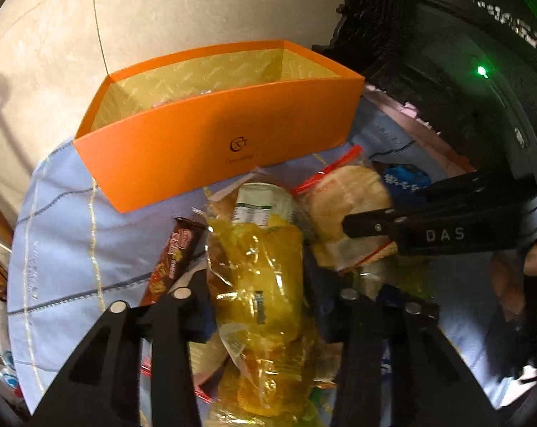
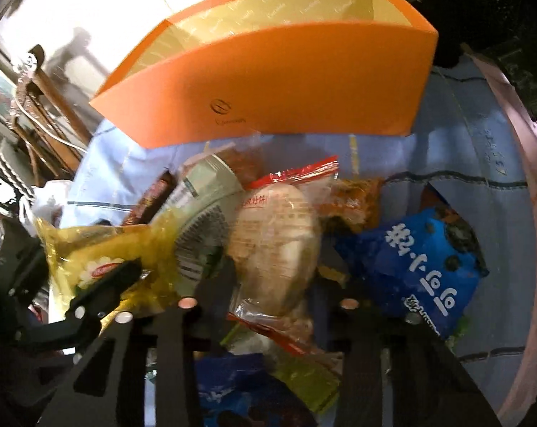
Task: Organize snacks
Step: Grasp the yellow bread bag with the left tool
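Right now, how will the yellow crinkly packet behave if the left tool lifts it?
The yellow packet looks like thin glossy film, so probably floppy and a bit slippery between the left tool's fingers. It lies on a loose snack pile, so lifting may drag neighbours such as the red-edged clear wrapper.

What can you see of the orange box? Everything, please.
The orange box is an open-topped rectangular carton, apparently smooth card, with no lid in view. Its inside is lined in shiny yellow-gold printed with a repeated word. A small dark round logo with faint lettering beneath sits on the near long wall. It stands upright on the light blue cloth, behind the snack pile; a clear wrapper edge reaches its near base. Its floor is mostly hidden, with something pale just showing inside. Neither gripper touches it.
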The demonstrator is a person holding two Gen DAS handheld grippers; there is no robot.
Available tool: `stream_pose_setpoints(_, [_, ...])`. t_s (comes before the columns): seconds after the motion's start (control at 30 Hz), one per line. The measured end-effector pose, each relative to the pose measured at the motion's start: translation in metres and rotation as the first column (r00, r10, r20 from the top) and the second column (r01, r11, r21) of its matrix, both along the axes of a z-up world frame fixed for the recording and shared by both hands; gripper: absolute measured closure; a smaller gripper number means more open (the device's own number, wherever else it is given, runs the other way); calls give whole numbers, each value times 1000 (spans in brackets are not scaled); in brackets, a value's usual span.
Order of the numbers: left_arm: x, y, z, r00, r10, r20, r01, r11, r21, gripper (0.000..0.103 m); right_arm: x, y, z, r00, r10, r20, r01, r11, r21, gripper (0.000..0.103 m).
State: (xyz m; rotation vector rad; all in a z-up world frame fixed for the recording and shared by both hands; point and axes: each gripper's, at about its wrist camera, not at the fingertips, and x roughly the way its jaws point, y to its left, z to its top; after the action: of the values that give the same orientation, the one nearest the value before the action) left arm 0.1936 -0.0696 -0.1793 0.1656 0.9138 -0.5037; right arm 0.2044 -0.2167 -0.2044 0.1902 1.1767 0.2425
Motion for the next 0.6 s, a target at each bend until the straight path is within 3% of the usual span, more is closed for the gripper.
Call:
stream_pose_setpoints(0.1, [-2, 6, 5, 1000, 16, -10, -16, 1000, -26, 66, -4, 2, 13, 999, -5, 39, 3, 999, 36, 83])
stream_pose_setpoints(0.2, [-6, 14, 13, 999, 41, -15, -42, 997, -61, 66, -7, 5, 23, 999, 0, 55, -4, 998, 62, 86])
stream_pose_setpoints(0.3, [-11, 21, 24, 998, 57, 0, -57, 994, -88, 66, -11, 8, 28, 998, 9, 58, -15, 995, 98, 86])
stream_pose_setpoints(0.47, [-17, 27, 33, 996, 85, -3, -85, 992, -93, 66, -21, 17, 32, 997, 7, 72, -10, 999, 50, 86])
stream_pose_setpoints(0.6, [-27, 39, 45, 995, 103, 3, -102, 988, -120, 66, -32, 15, 57, 992, 3, 125, -11, 998, 64, 86])
